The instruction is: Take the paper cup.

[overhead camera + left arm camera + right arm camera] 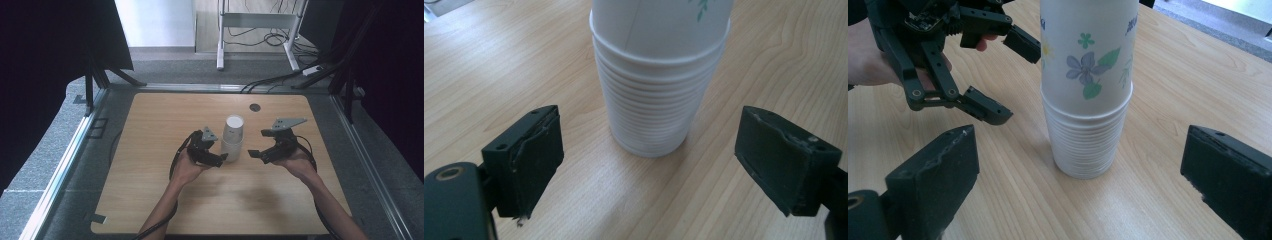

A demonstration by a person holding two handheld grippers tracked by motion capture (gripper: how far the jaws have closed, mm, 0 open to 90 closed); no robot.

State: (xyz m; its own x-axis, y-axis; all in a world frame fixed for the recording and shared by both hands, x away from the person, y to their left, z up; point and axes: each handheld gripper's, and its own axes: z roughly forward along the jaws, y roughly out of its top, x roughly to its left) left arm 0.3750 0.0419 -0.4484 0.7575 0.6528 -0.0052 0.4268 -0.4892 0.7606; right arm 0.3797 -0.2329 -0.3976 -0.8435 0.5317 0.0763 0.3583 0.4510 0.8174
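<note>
The upside-down stack of white floral paper cups [232, 138] stands mid-table, left gripper [223, 159] at its nine o'clock and right gripper [254, 153] at three, both released, clear; likely light, crushable, best gripped low on the ribbed rims.

smooth white paper cup stack [1087, 95] with a printed flower pattern and a ribbed look where the rims nest, pale wood-grain table [165, 200] with a slight satin sheen, matt black plastic-looking gripper pads [531, 157], kinda scuffed at the edges
</note>
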